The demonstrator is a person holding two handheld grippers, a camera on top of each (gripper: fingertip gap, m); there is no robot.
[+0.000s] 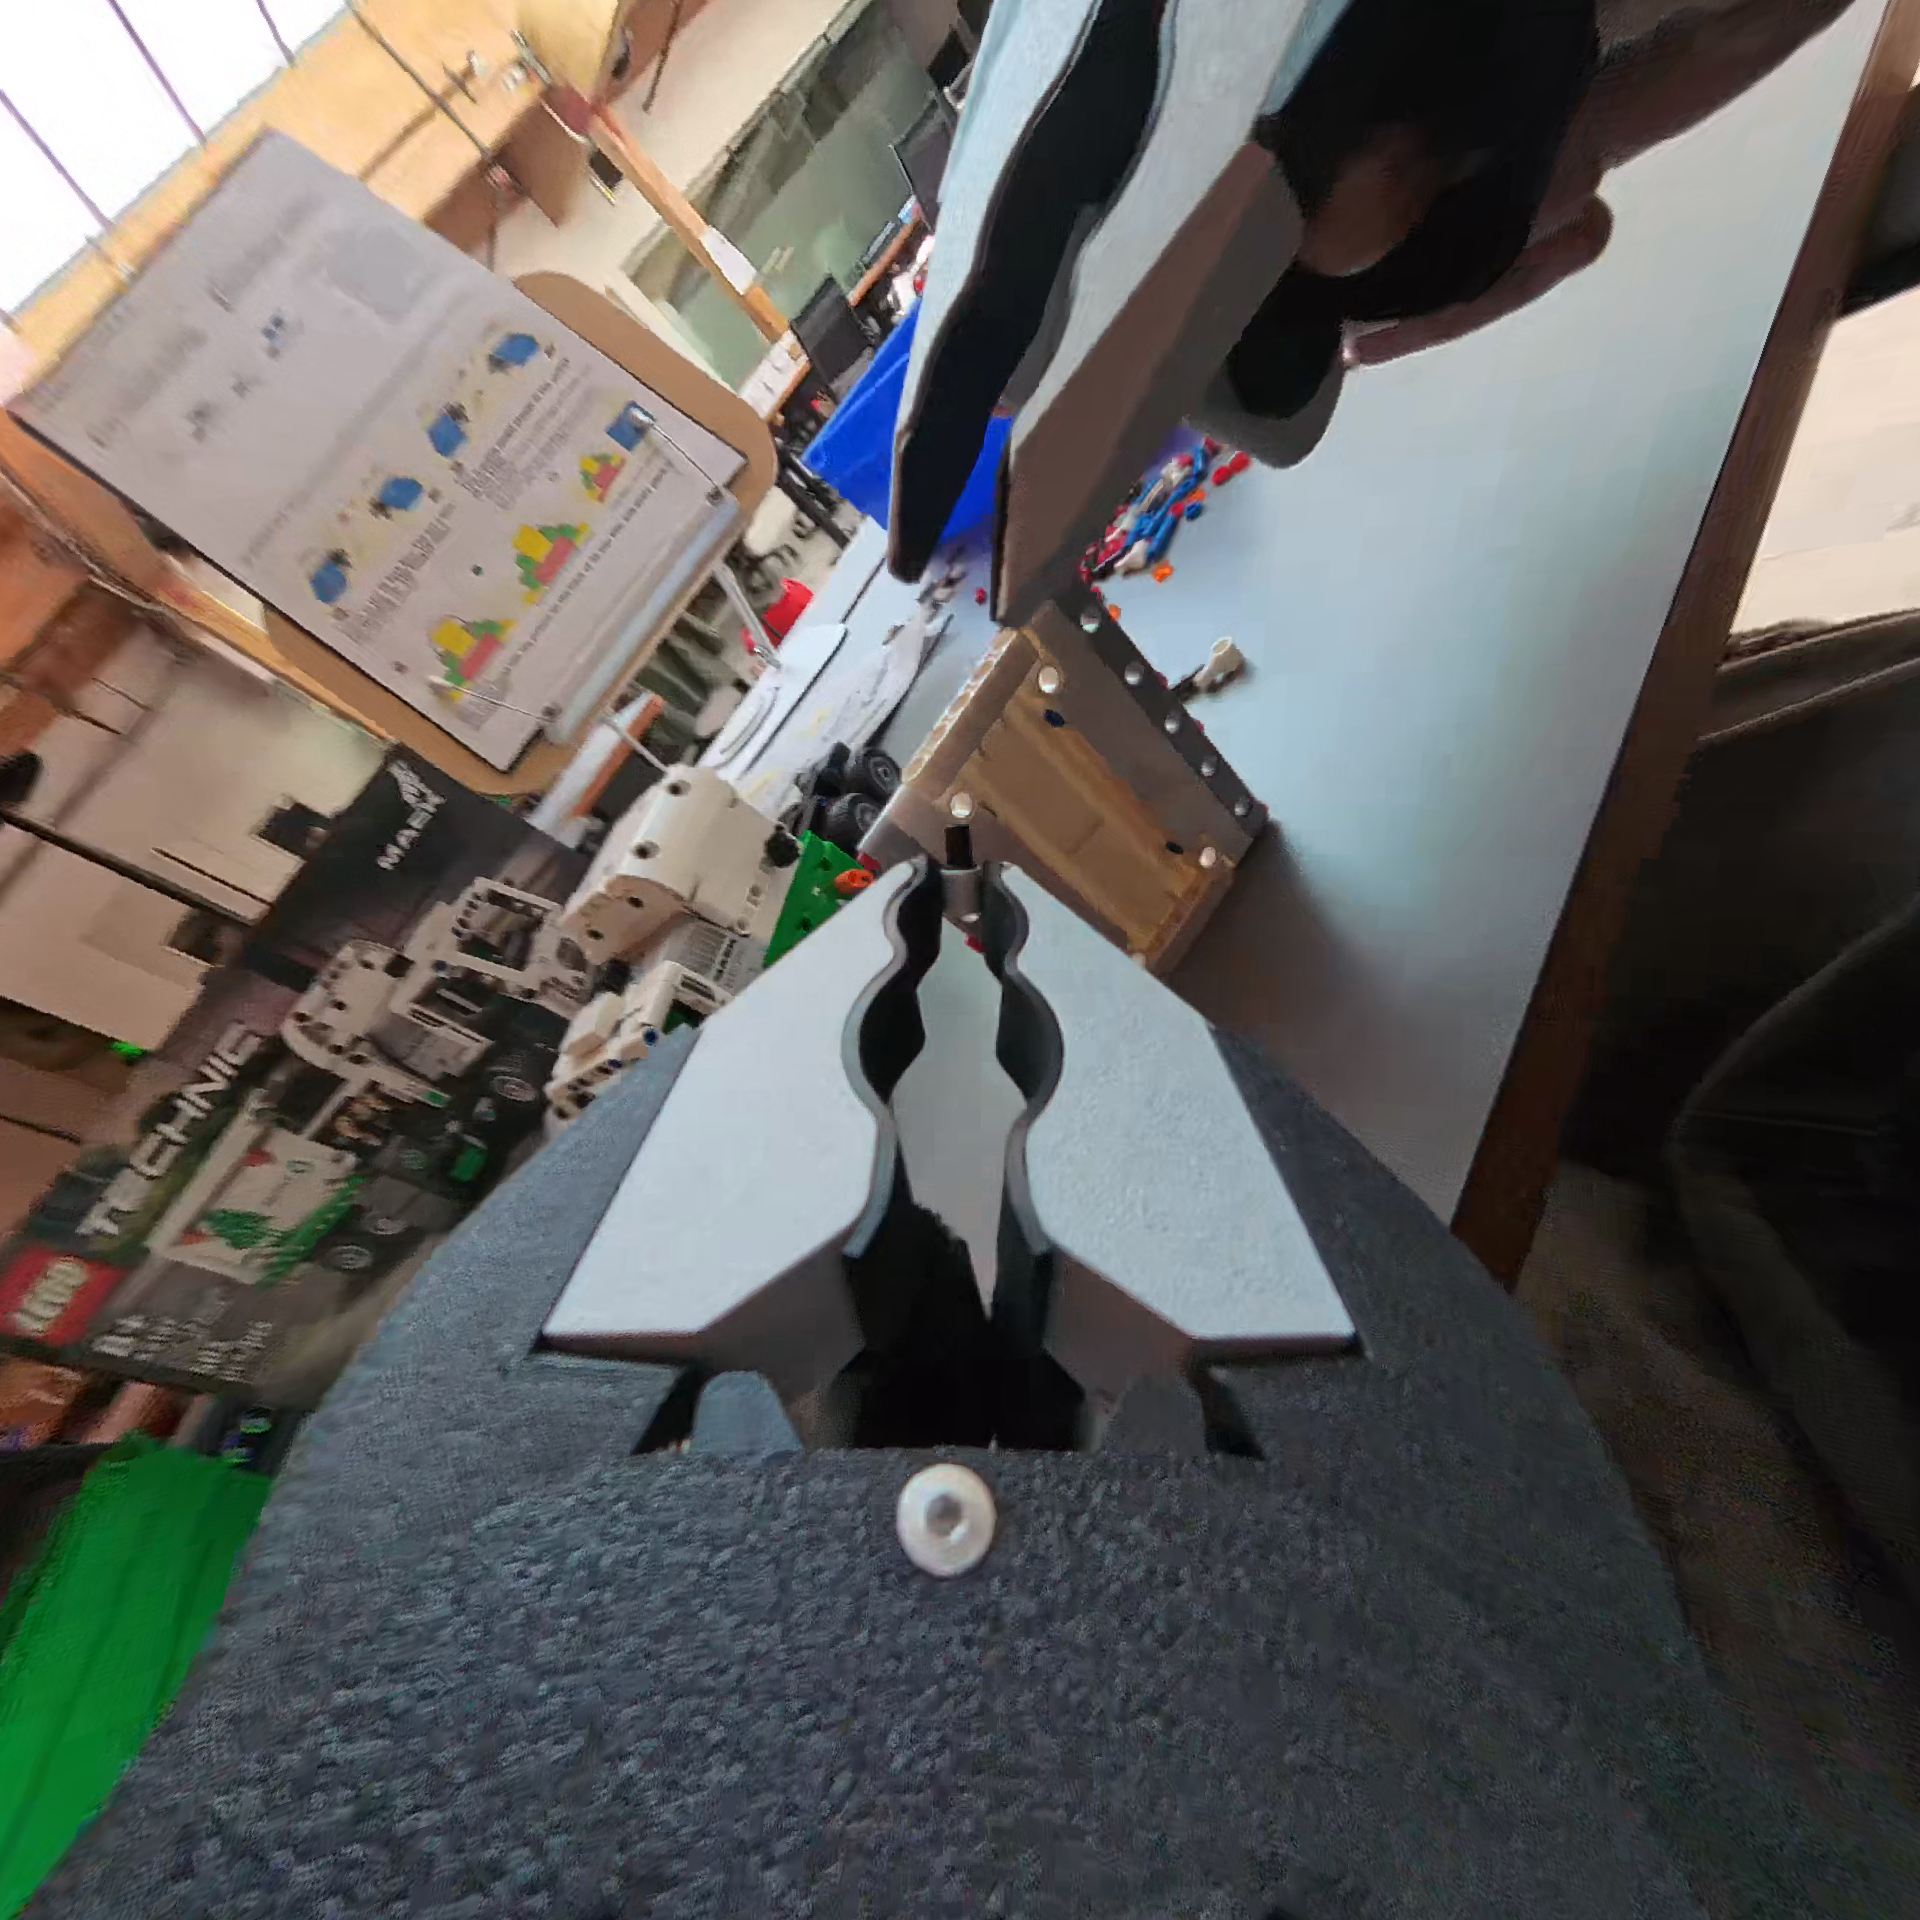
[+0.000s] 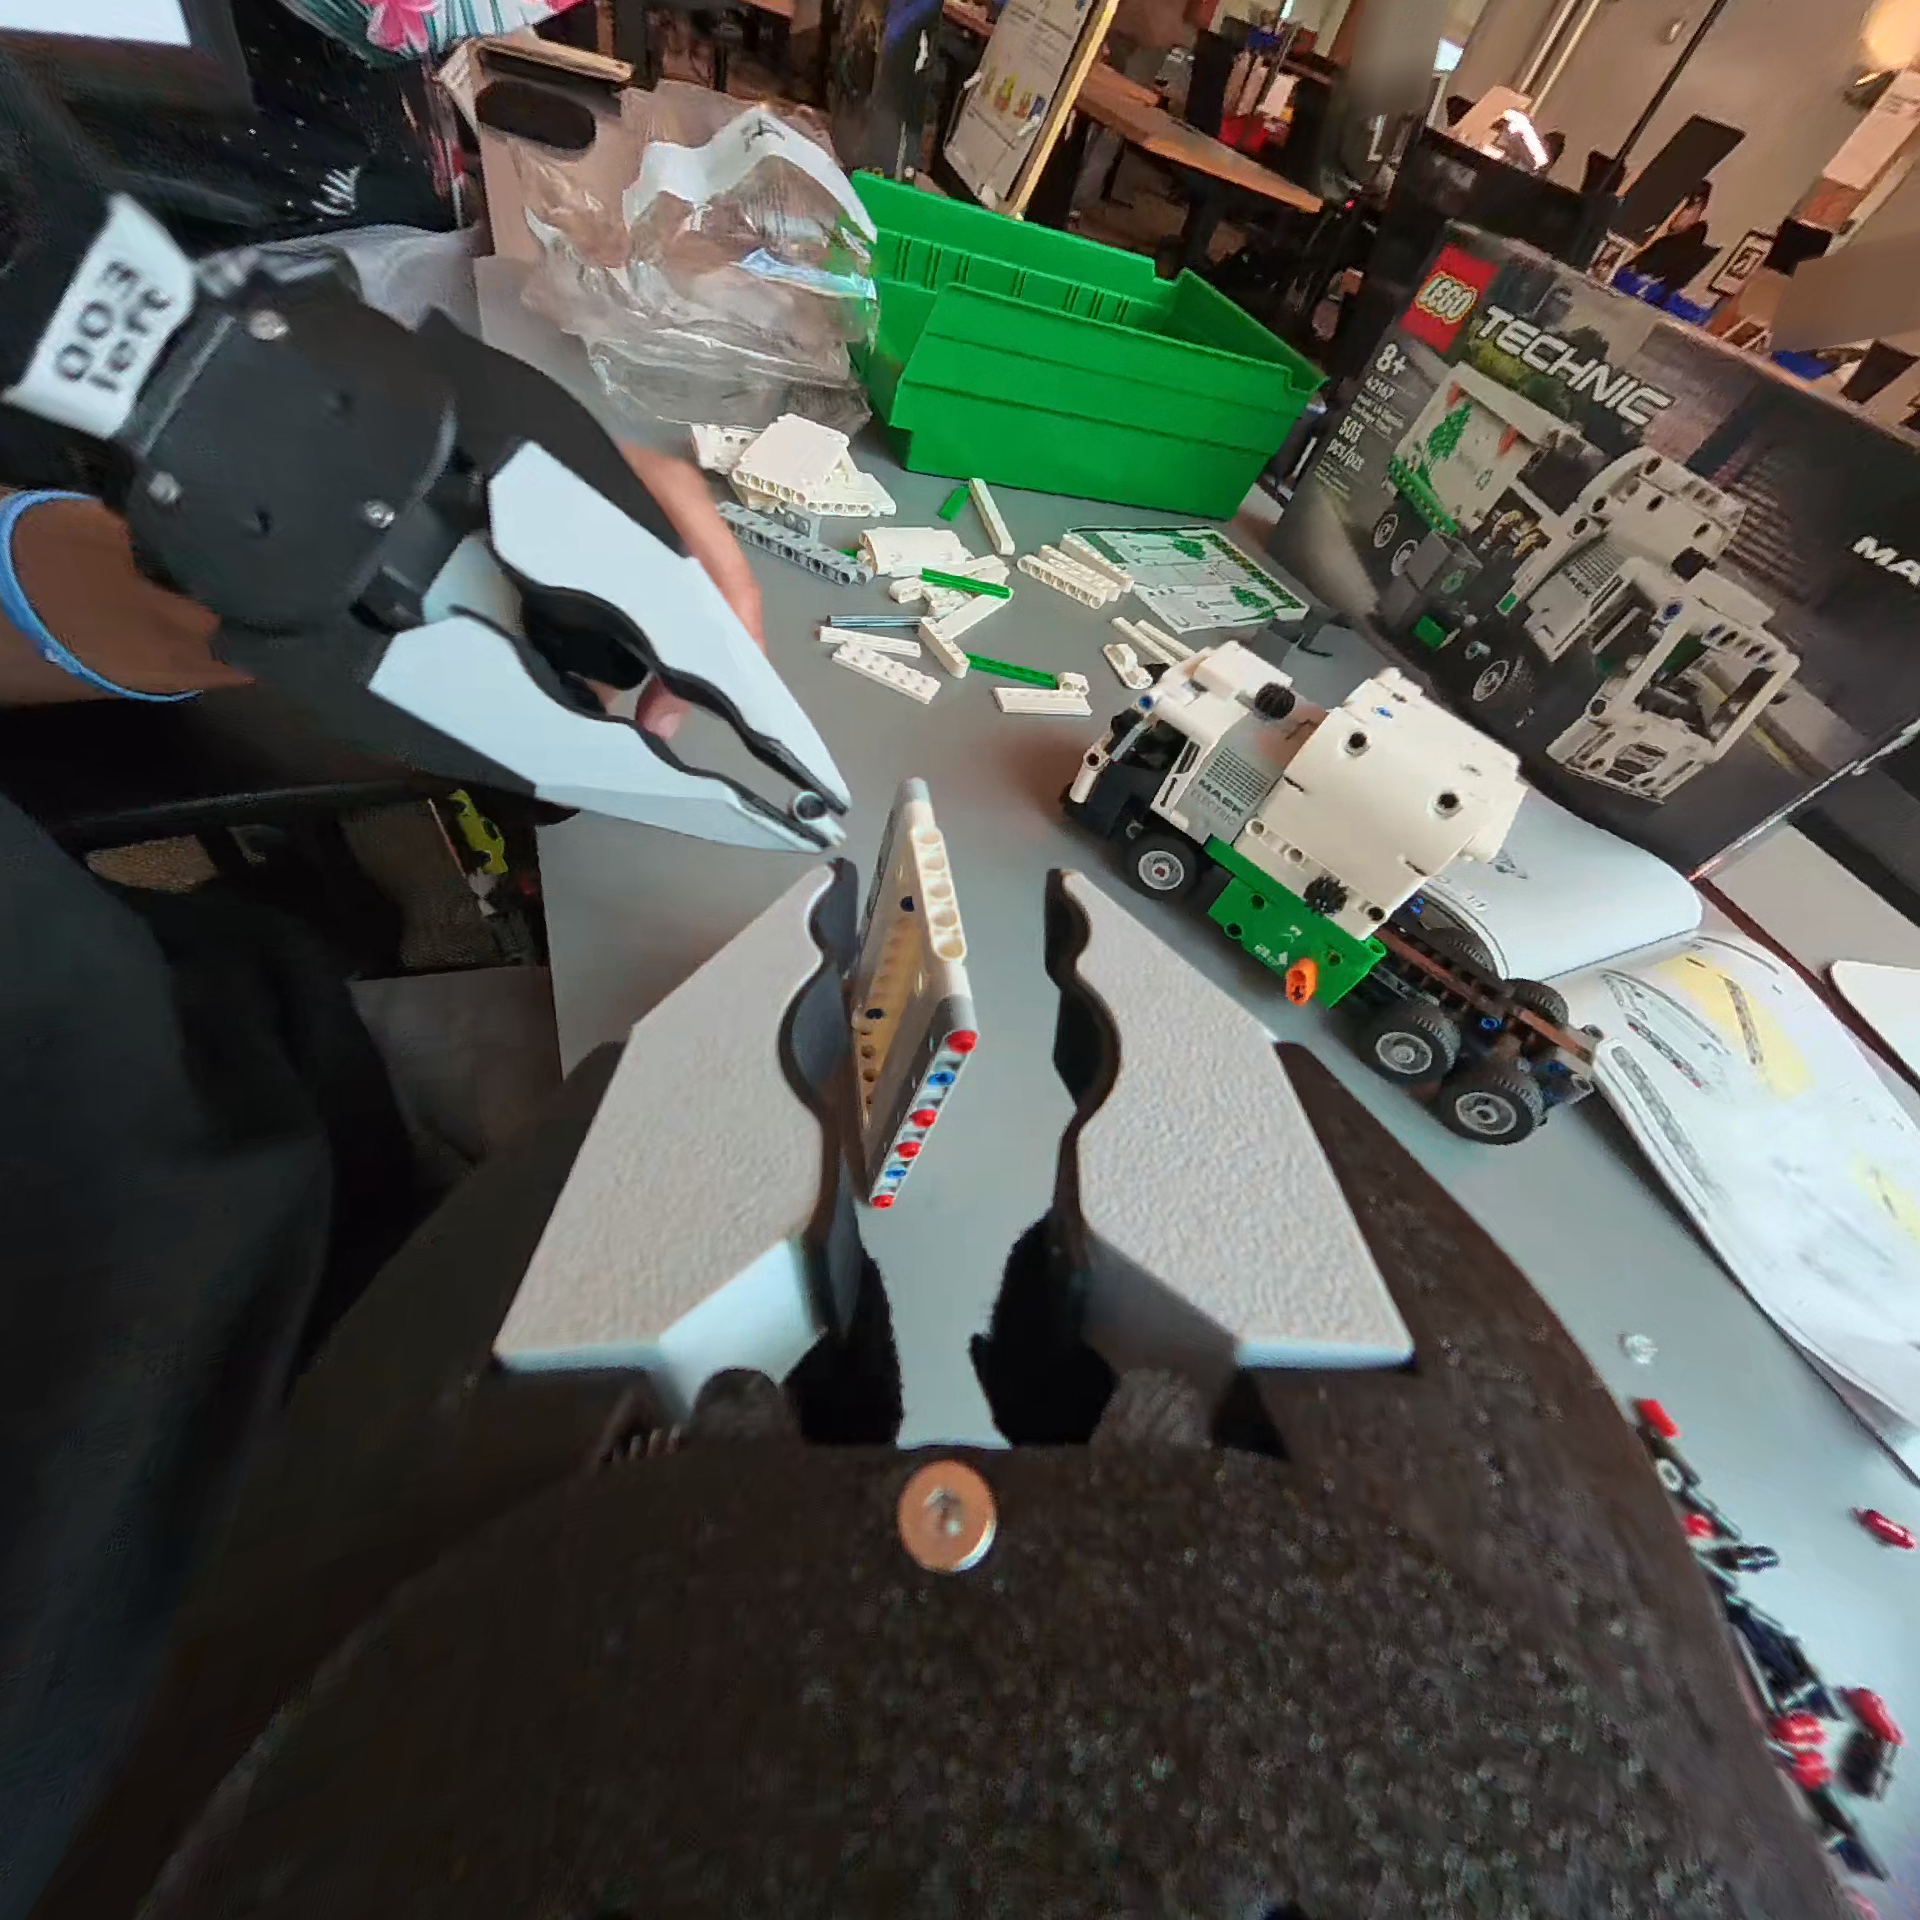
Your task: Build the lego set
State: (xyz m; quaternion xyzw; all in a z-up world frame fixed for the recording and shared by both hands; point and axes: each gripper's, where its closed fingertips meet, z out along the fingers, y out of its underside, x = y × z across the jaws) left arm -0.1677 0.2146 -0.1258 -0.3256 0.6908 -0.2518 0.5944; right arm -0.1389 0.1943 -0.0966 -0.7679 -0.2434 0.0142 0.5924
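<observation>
Tongs: left gripper (image 2: 821, 816) pinches a small grey pin (image 2: 805, 805) at its tips; right gripper (image 2: 940, 904) gapes wide around the tan-and-grey panel (image 2: 914, 997), apparently without gripping it.

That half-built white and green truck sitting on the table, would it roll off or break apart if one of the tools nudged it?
The truck would probably roll rather than tip, since it sits low on several rubber-tyred wheels on the smooth grey table. It is likely light, being plastic. A sideways push might pop pieces loose: the rear frame looks bare and unfinished.
</observation>
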